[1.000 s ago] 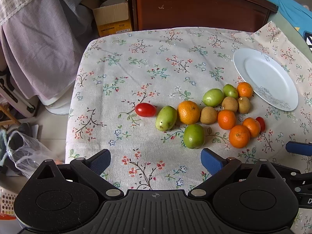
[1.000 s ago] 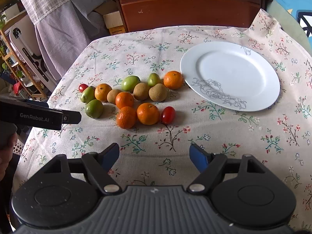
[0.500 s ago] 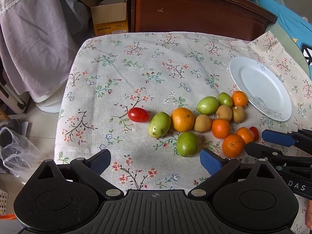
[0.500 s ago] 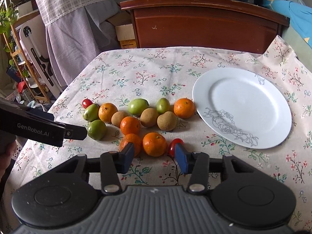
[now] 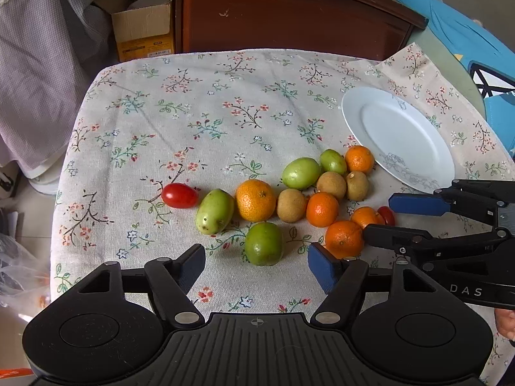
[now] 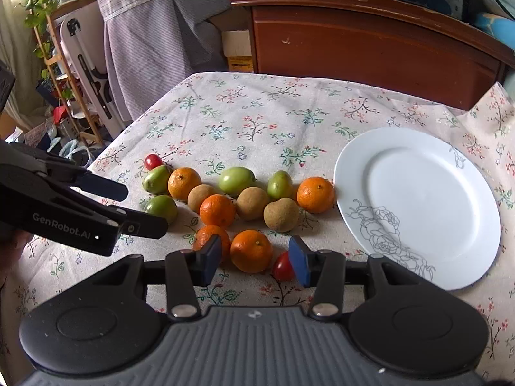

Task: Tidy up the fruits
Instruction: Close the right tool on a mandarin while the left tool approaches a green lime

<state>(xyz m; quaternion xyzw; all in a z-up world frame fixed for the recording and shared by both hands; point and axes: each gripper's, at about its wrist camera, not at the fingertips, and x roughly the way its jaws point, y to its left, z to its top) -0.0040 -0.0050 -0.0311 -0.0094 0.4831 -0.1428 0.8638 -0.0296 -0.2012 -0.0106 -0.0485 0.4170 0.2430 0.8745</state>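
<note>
Floral tablecloth (image 6: 257,119) over a small table. Right gripper (image 6: 256,259), jaws just narrowed but still apart, straddles a firm, pebbly tangerine (image 6: 251,251) at lower centre; best gripped across its middle. Left gripper (image 5: 256,265), also just narrowing, hangs apart by a smooth green fruit (image 5: 264,243). Glossy plate (image 6: 450,148) bare, right.

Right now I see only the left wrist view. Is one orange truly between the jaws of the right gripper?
Observer: Yes. The right wrist view shows one orange between the pads of the right gripper, whose jaws have just been closing; a gap shows on each side, so no grip yet.
Operator: And the small red tomato?
Observer: It lies close beside that orange, partly hidden by the pad nearer the plate.
</note>
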